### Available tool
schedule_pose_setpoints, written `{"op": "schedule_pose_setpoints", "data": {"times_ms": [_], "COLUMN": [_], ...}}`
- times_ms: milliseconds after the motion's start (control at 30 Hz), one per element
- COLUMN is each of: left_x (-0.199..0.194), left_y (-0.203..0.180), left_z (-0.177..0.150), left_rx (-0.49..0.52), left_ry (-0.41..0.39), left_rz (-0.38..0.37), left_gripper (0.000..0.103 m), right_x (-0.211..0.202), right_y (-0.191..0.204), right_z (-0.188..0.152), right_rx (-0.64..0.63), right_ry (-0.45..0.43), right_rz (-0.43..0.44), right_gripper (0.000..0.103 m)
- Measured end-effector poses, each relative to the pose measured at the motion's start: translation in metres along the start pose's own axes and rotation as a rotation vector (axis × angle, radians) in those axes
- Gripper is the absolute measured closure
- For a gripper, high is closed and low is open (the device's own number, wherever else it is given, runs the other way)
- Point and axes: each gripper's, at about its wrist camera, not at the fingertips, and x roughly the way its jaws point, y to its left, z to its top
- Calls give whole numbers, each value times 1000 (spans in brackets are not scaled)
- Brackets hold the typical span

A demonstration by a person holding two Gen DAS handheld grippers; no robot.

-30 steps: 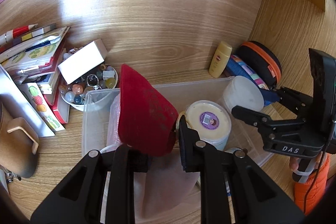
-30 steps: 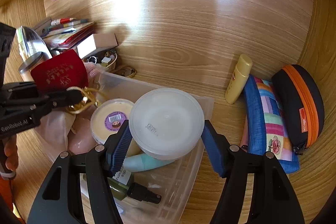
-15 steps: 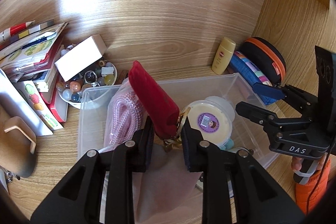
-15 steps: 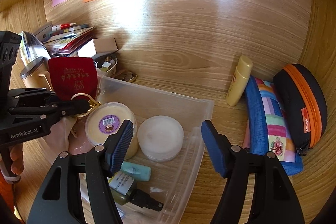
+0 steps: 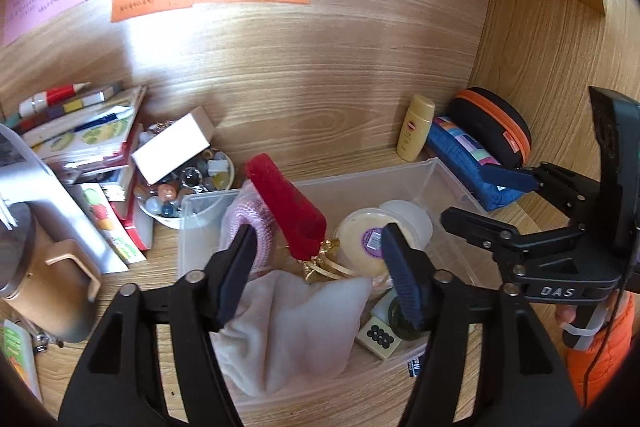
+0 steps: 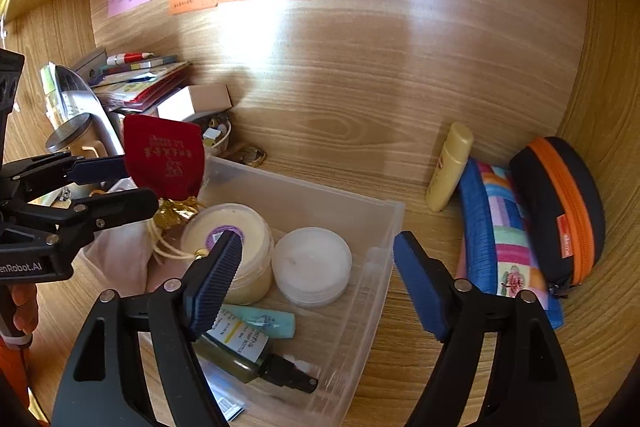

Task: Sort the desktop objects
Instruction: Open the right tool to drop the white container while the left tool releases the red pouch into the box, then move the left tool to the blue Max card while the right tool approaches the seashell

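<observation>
While the clear bin (image 6: 372,227) at centre frame holds jars and the red pouch (image 6: 164,157) — both the left gripper (image 5: 320,267) and the right gripper (image 6: 316,279) spread, their jaws having just been opening with nothing pinched — the yellow bottle (image 6: 450,167) and cases at right remain, I judge.

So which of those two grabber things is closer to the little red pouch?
The left. The red pouch stands between the left gripper's open fingers, which have just been opening. The right gripper hangs open over the clear bin's other end, away from the pouch.
</observation>
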Motion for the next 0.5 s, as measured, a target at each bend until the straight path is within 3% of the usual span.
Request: {"op": "schedule_pose_setpoints", "data": {"times_ms": [500], "left_x": [-42], "left_y": [-9], "left_z": [-23], "left_rx": [5], "left_ry": [-44], "left_rz": [51], "left_gripper": [10], "right_x": [-37], "right_y": [12], "right_z": [-22], "right_rx": [-19], "right_ry": [2], "right_rz": [-36], "right_gripper": [25]}}
